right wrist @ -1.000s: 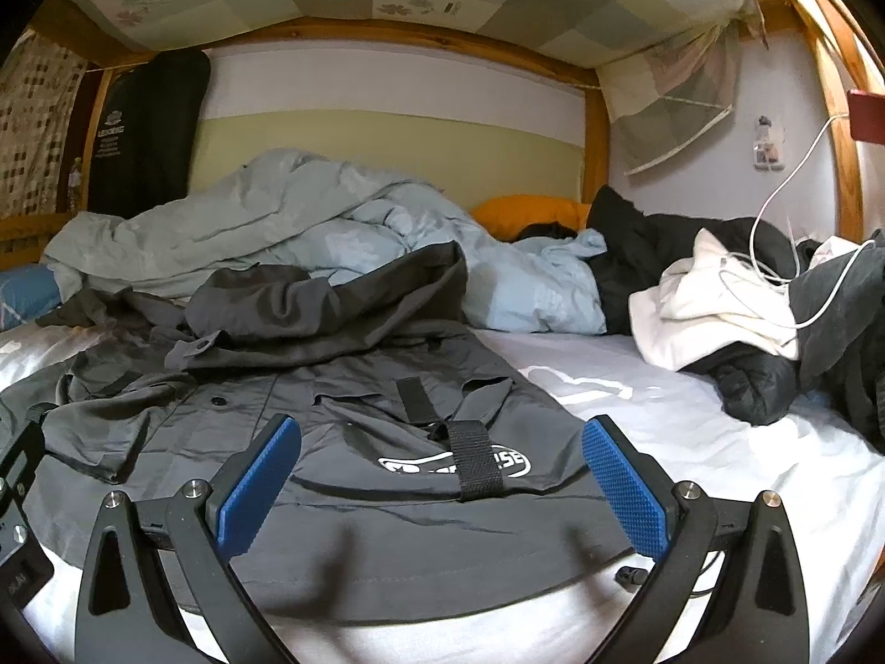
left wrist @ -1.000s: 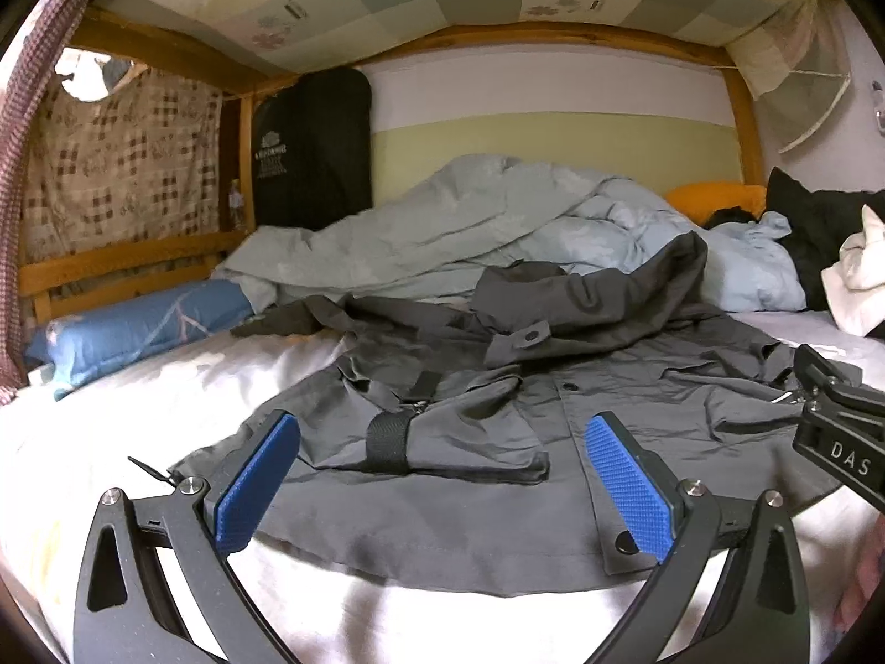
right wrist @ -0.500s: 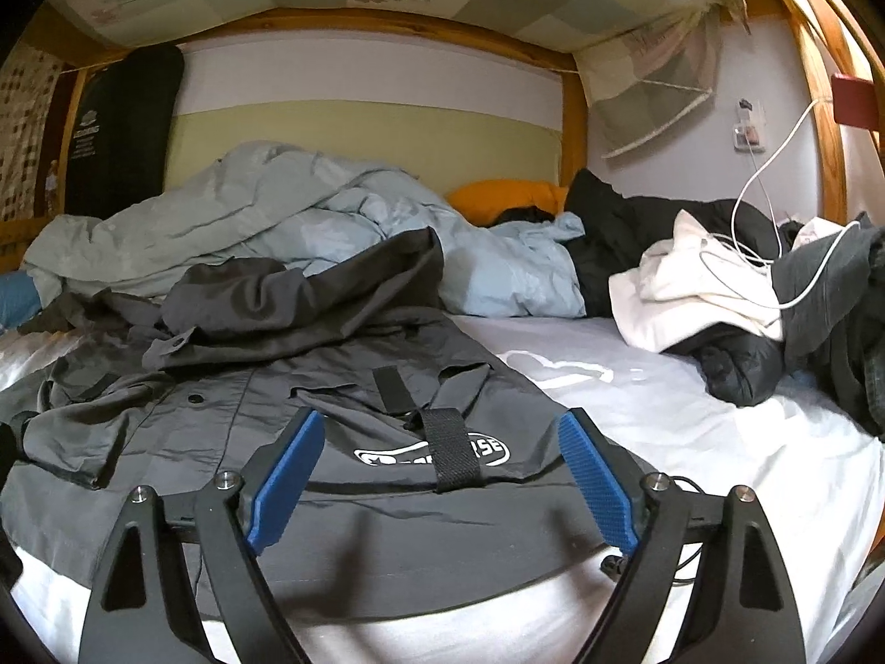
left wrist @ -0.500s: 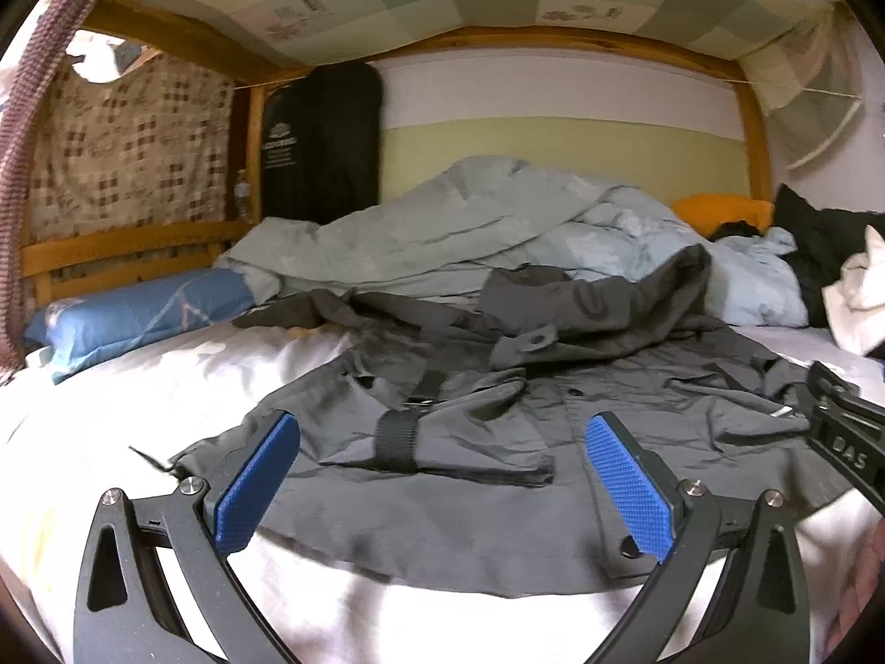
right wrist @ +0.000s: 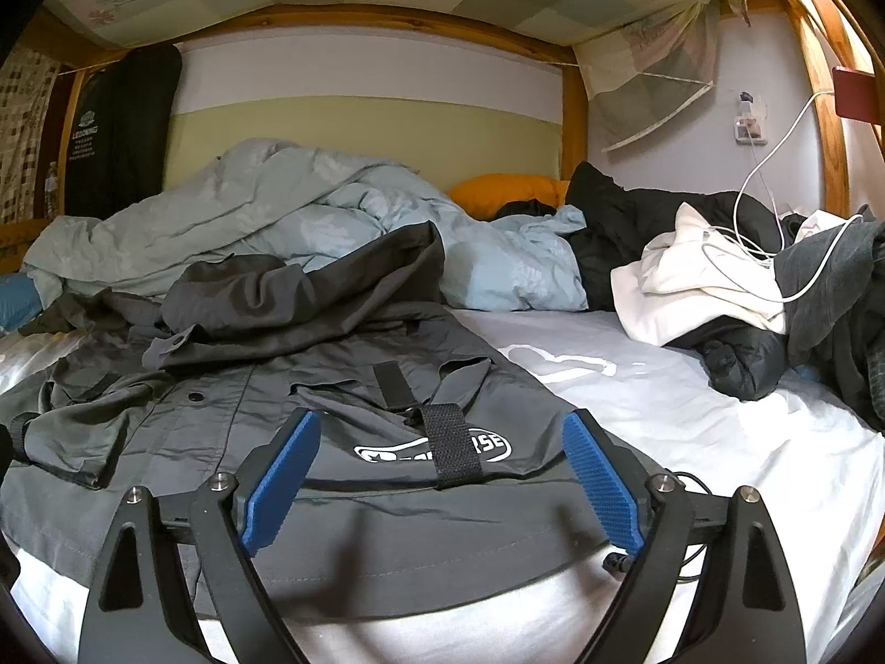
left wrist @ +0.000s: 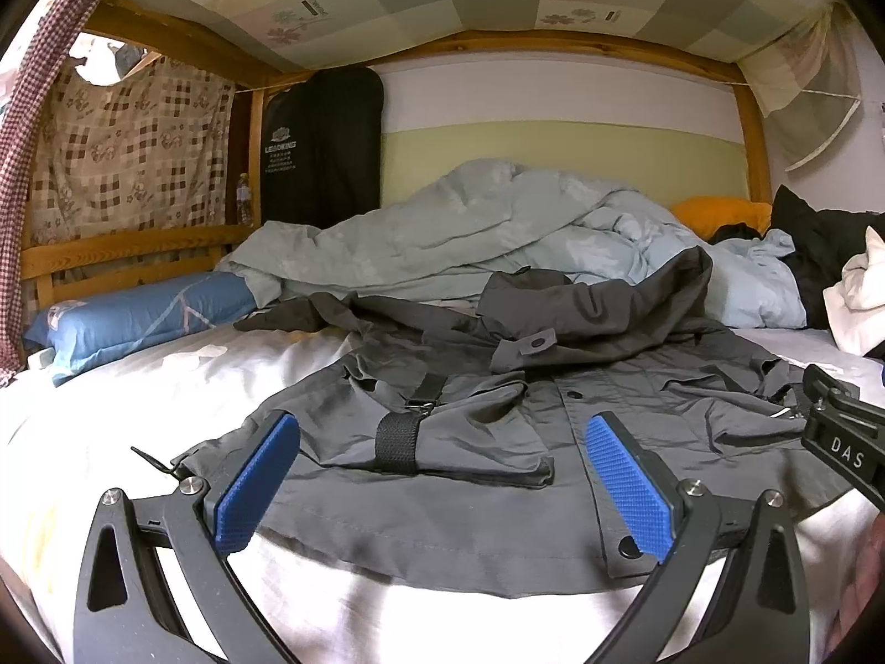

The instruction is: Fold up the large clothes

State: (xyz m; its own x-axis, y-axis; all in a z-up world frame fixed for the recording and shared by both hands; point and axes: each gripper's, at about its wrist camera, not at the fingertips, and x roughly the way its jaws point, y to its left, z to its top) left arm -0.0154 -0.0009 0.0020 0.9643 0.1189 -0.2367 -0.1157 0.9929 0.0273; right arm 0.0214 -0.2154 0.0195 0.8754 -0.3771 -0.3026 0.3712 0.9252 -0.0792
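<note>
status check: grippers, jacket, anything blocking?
Left gripper open, empty. Right gripper open, jaws just reopening, empty. Grey jacket spread flat, unfolded. Blue duvet bunched behind its hood.

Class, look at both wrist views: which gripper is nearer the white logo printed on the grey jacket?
Right. The right gripper frames the white logo directly ahead; the left gripper faces the grey jacket's other front half.

A rumpled pale blue duvet [left wrist: 459, 238] lies far ahead of the tool — an orange pillow [right wrist: 509, 191] behind it, a blue pillow [left wrist: 138, 312] far left, white clothing [right wrist: 702, 282] and a white cable [right wrist: 774, 177] to the right.
</note>
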